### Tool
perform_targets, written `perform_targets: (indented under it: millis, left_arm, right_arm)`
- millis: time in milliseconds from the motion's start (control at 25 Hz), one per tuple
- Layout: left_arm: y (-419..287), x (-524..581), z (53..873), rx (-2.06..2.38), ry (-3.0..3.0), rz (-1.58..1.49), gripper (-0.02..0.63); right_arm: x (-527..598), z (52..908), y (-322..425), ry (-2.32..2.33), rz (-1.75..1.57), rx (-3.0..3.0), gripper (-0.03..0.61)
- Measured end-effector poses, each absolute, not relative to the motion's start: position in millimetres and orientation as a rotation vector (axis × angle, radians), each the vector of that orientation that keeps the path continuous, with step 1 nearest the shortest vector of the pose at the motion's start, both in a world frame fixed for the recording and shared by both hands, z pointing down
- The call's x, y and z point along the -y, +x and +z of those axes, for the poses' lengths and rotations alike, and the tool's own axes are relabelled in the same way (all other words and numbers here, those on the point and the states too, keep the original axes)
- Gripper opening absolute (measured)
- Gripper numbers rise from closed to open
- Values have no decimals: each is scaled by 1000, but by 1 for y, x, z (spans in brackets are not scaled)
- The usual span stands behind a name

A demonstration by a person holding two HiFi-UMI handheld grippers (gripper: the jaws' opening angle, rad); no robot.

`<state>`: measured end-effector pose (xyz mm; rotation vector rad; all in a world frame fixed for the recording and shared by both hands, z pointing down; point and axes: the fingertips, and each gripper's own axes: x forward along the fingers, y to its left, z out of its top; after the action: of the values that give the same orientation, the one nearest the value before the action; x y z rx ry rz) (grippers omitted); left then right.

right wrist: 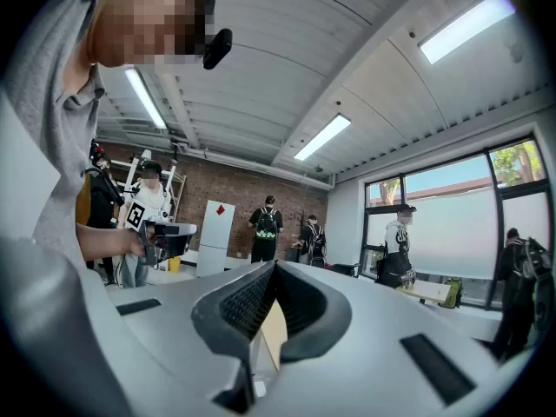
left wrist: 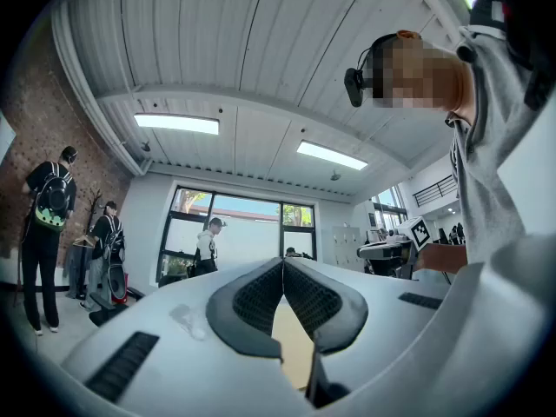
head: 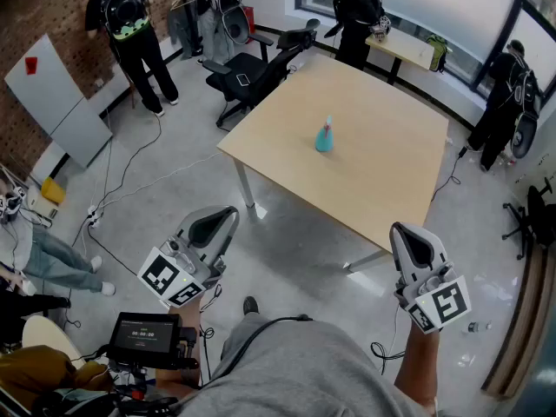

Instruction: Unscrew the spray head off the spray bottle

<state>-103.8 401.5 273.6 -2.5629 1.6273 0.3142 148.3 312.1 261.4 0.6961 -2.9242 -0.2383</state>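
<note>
Spray bottle stands alone on a table as a person in a grey top holds two grippers in front of the body, well apart from it. The left gripper has its jaws pressed together with nothing between them, tilted slightly upward. The right gripper, held level, is likewise closed and empty. Each carries a cube with square black-and-white markers. Both hang over the pale grey floor, short of the table's near edge.

The table is square, light wood on white legs, and holds only the bottle, near the middle of its top. A black office chair is drawn up at its far corner. Cables trail across the floor to the left. A white panel leans on a brick wall. Large windows run along the far side, with a second, smaller desk below them. Several people wearing backpacks stand around the edges of the room.

The bottle is upright, with a teal body and the spray head on top, showing a touch of red. Finer detail is too small to make out.
</note>
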Motion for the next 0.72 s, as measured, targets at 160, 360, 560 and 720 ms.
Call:
perform_targets:
  millis: [160,360,560,720]
  left_arm:
    - [-95,-397,274,-1616,-2579,319,3]
    - [-76,-430,275,-1604,-2582,286,3]
    - [-61,-461,270,-1610,-2592,294,3]
    - [-59,-461,268,-1582,-2603,286,3]
  right_arm:
    - [-309,265,158,716,-244,2915,5]
    - [-348,267,171,706,-239,2936,5]
    - [-373,259,185,711,-241,2937,5]
    - [-378,259,181,711,-253,2945,5]
